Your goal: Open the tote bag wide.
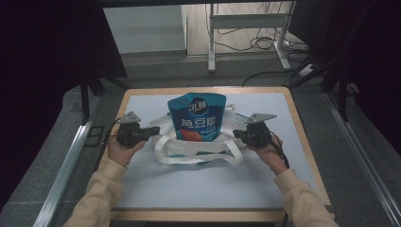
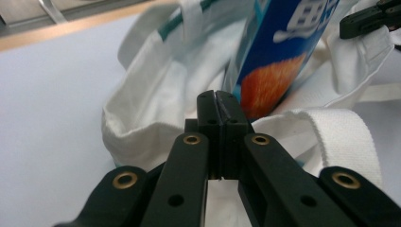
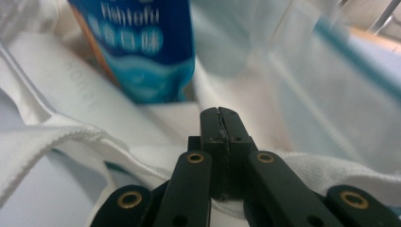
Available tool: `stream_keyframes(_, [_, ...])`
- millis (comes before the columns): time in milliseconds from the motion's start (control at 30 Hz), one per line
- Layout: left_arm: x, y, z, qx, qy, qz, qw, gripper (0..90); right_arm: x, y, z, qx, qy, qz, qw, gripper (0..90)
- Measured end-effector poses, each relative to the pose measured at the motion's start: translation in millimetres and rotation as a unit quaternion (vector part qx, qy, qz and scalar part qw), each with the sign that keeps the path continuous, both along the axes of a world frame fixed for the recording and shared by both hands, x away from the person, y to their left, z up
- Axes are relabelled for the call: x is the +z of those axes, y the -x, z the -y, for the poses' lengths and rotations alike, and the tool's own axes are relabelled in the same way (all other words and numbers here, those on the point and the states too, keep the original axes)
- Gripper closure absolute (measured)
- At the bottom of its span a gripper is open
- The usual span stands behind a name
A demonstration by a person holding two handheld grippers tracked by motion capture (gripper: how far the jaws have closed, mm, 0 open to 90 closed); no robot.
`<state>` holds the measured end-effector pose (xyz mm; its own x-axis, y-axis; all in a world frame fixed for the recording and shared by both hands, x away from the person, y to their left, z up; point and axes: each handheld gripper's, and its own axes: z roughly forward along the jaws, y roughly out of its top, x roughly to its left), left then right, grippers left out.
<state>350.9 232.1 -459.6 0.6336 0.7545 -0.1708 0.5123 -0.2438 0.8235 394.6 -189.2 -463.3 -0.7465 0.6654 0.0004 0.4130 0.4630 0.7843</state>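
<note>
On wood-edged table with pale blue top [image 1: 198,189]: white cloth tote bag [image 1: 198,151], blue snack pouch [image 1: 198,118] upright inside. Left gripper [image 1: 153,131] and right gripper [image 1: 236,134] each clenched on bag rim, opposite sides. Grey floor, cables [image 1: 255,45] beyond.

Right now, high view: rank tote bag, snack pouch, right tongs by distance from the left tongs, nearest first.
1. Tote bag: its left rim sits at the left tongs, which are shut on it.
2. Snack pouch: stands in the bag, mid-table.
3. Right tongs: at the bag's far right edge.
</note>
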Motion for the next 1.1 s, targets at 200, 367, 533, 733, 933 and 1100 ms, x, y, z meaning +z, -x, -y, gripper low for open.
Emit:
stream_keyframes(200, [-22.5,0.2,6.5,-0.006,-0.019,-0.021,0.9996,90.0,-16.0,1.9,3.9,-0.003,-0.008,-0.011,0.9999,88.9])
stream_keyframes(367, [-35.8,3.5,4.8,-0.008,-0.007,-0.034,0.9994,90.0,-28.3,10.3,4.9,0.002,-0.012,-0.018,0.9998,88.9])
stream_keyframes(533, [-42.1,12.3,6.5,-0.015,-0.015,-0.037,0.9991,90.0,-37.3,22.4,7.9,0.008,-0.020,-0.022,0.9995,89.0])
stream_keyframes(733, [-52.6,18.2,10.0,-0.020,-0.029,-0.047,0.9983,90.0,-47.3,28.3,9.6,0.008,-0.019,-0.032,0.9993,89.0])
stream_keyframes(933, [-46.5,16.2,6.5,-0.015,-0.013,-0.048,0.9987,90.0,-44.0,27.9,9.1,0.008,-0.020,-0.028,0.9994,88.9])
stream_keyframes(1100, [-19.4,18.2,10.3,-0.010,-0.018,-0.015,0.9997,90.0,-21.5,26.9,0.2,0.011,-0.032,-0.003,0.9994,88.9])
